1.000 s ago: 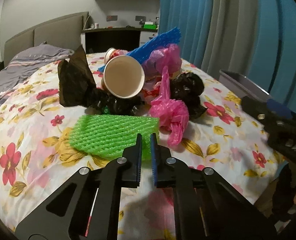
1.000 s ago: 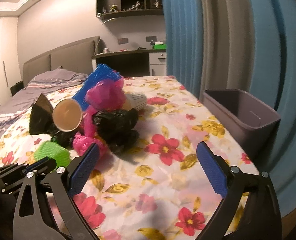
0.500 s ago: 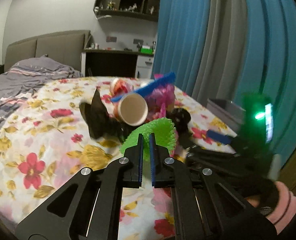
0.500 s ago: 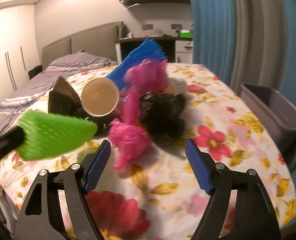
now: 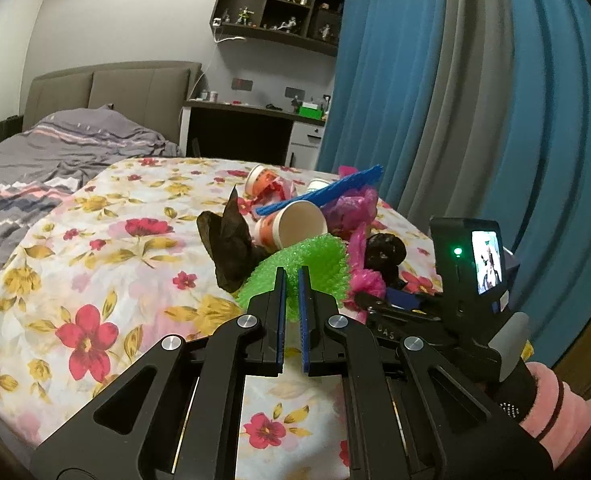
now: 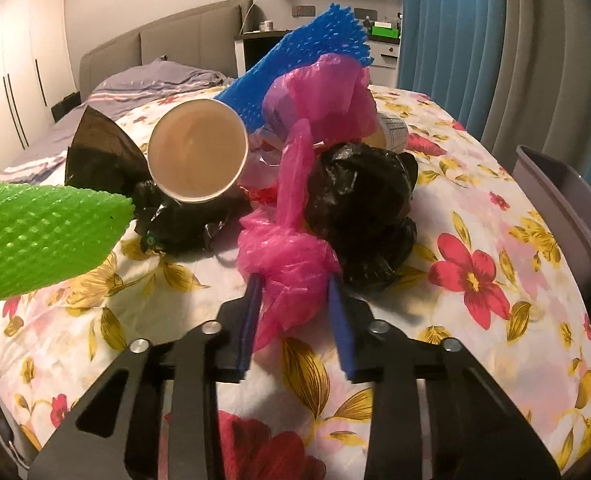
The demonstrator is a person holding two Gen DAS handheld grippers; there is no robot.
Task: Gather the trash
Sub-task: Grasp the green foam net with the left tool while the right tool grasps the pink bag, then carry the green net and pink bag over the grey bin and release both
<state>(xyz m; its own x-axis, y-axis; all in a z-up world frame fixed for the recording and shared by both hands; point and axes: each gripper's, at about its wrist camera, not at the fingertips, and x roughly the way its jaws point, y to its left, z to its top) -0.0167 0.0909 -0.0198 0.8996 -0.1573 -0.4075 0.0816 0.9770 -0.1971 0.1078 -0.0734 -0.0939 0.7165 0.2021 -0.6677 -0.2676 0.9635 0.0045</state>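
Left gripper (image 5: 291,276): jaws almost together, pinched on the green foam net (image 5: 319,264). Net is held up off the floral cloth (image 5: 107,248); its near part is hidden behind the fingers. In the right wrist view the same net (image 6: 43,236) enters from the left edge, cut off by the frame, hanging in the air.

Right gripper (image 6: 295,292): jaws partly apart, one on each side of the knotted end of the pink plastic bag (image 6: 291,256). Can't tell if the pads actually press the bag or just flank it. Bag lies on the cloth, its long tail running up into the pile.

Pile on the table: paper cup (image 6: 198,151) on its side, mouth toward the camera, looks empty inside. Black bag (image 6: 363,204) just right of the pink one, touching it. Dark brown wrapper (image 6: 99,152) behind the cup's left side, partly covered. Blue foam net (image 6: 299,56) sticks up at the back, lower end buried. A second cup (image 5: 261,180) shows only in the left view, far side of the pile, mostly hidden.

Grey bin (image 6: 567,204) at the table's right edge, cut off by the frame; inside not visible, contents unknown.
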